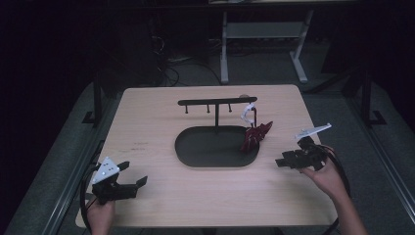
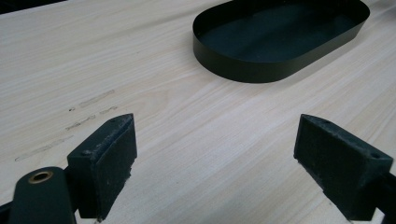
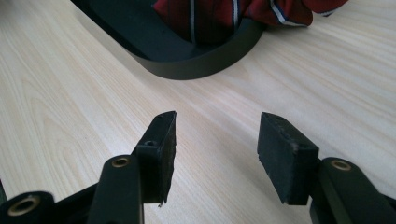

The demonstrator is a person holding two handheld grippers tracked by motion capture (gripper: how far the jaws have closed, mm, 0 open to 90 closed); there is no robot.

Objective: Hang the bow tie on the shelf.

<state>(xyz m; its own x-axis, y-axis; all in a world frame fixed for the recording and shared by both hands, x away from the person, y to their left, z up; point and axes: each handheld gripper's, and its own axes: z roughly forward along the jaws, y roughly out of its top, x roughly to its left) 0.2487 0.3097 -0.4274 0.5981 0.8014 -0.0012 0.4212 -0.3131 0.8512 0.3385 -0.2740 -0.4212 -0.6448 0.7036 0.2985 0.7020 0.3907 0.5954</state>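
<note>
A dark red striped cloth hangs from the right end of a black T-shaped rack, by a white loop, and drapes over the right rim of the black oval tray. The same cloth lies across the tray's rim in the right gripper view. My right gripper hovers just right of the tray, jaws open with bare wood between them. My left gripper rests near the table's front left corner, jaws wide apart and empty, facing the tray.
The light wooden table carries the tray and rack at its middle. Faint scuff marks lie on the wood ahead of the left gripper. Beyond the far edge stand a white desk frame and cables on a dark floor.
</note>
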